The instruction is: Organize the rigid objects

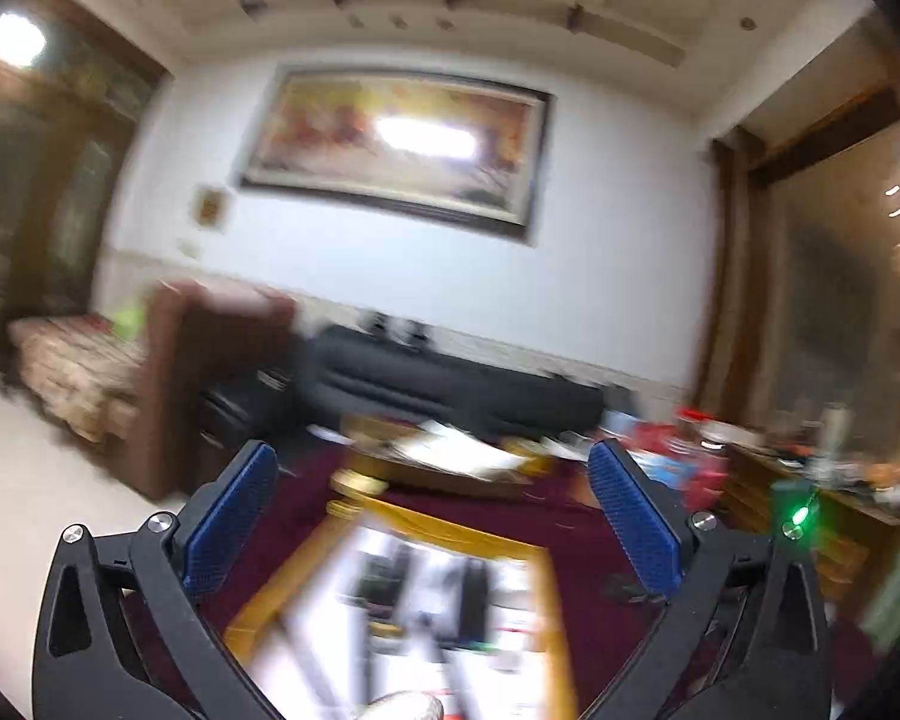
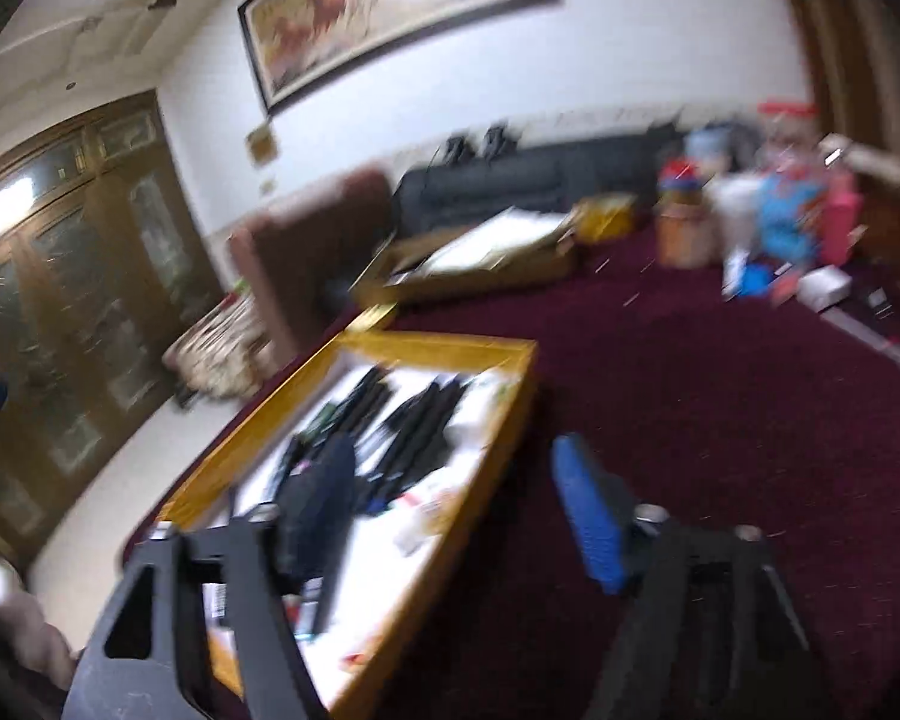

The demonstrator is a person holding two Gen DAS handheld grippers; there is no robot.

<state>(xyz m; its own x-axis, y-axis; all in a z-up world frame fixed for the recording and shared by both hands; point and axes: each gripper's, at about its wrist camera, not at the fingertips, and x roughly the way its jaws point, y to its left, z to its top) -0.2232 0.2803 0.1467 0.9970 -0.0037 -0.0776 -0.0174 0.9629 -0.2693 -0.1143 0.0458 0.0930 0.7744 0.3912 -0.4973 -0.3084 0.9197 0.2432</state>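
A low yellow-framed table [image 2: 438,348] with a white top carries several black rigid objects [image 2: 408,426], all blurred. In the left wrist view the same table [image 1: 450,531] lies below and ahead. My left gripper [image 1: 432,516] stands wide open and level above it, with nothing between its blue pads [image 1: 228,516]. My right gripper [image 2: 456,510] points down over the table's right edge, its jaws apart and holding nothing. Its right pad [image 2: 588,516] shows blue; the left one is dark and blurred.
Maroon carpet [image 2: 690,420] surrounds the table. A second low table with papers [image 2: 486,252] stands further back, before a dark sofa [image 2: 510,180] and a brown armchair [image 2: 306,240]. Colourful boxes [image 2: 780,210] pile up at the right. Wooden cabinets [image 2: 78,276] line the left.
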